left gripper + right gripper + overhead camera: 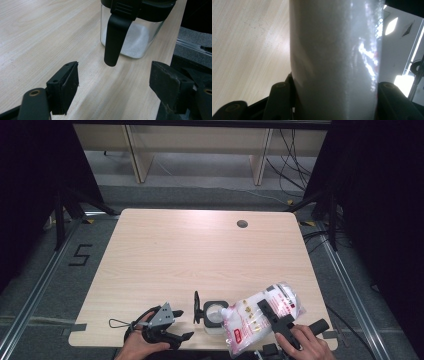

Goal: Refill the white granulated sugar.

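- The right gripper (272, 316) clamps a clear plastic refill bag (260, 316) of white granules, red-printed, at the tabletop's (200, 250) near-right edge.
- The bag's long axis tilts down-left; its spout end (225, 311) rests over the open jar (215, 316), which stands just left of the gripper.
- The jar is clear, square and partly filled with white grains (135, 37); its black hinged lid (116, 37) is flipped up.
- The left gripper (167, 327), jaws open and empty, rests near the jar's left side.
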A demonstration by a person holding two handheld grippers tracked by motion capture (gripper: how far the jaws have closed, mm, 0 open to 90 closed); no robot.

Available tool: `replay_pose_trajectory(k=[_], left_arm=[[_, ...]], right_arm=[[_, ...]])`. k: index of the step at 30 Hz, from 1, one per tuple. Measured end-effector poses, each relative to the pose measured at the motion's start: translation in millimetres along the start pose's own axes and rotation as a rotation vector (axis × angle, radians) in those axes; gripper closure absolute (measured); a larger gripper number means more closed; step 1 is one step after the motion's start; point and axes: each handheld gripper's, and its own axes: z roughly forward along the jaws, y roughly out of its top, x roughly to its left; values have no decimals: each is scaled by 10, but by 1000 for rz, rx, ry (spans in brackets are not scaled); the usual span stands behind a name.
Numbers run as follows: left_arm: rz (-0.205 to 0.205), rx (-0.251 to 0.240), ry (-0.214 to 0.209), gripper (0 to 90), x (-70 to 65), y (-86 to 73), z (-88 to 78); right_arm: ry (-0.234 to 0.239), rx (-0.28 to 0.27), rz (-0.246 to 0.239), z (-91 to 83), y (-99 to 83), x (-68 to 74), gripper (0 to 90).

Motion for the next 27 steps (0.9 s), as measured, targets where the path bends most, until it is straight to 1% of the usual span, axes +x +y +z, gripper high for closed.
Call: replay_pose_trajectory(k=[2,4,5,8,9,13,15,16,17,18,20,21,22,23,25,27], left_arm=[[-2,-10,-2,231,1,-4,8],[-1,-10,-2,231,1,-4,8],[1,-1,1,231,0,-1,1],[0,-10,-1,231,1,-4,6],[0,-5,0,231,0,-2,1],[2,0,1,231,-1,1,-2],[2,0,1,231,0,1,-2],[2,0,1,231,0,1,-1],[2,0,1,231,0,1,-2],[2,0,2,231,-1,1,-3],[1,-2,-2,231,2,1,-1],[0,-6,-1,231,3,0,2],[-8,-18,-5,231,-1,-3,8],[2,-7,-1,231,3,1,-5],[26,-7,-5,231,18,6,-7],[-4,-13,-1,231,1,-3,3]], right_arm=[[-3,-5,-10,5,0,-6,520],[3,2,5,0,1,5,520],[2,0,0,3,1,4,520],[8,1,-5,0,0,1,520],[1,-1,0,3,3,3,520],[0,-2,-10,2,-1,-11,521],[6,5,-1,-2,-3,1,521],[3,0,-7,3,-4,-4,521],[7,8,4,-1,-5,5,521],[4,-3,-16,4,-3,-8,521],[8,0,-8,1,-3,-3,521],[7,6,4,-2,-4,5,521],[6,7,4,-1,-3,5,521],[5,5,-1,0,-1,0,521],[4,-4,-13,2,-2,-13,521],[9,7,0,-2,-3,-1,521]])
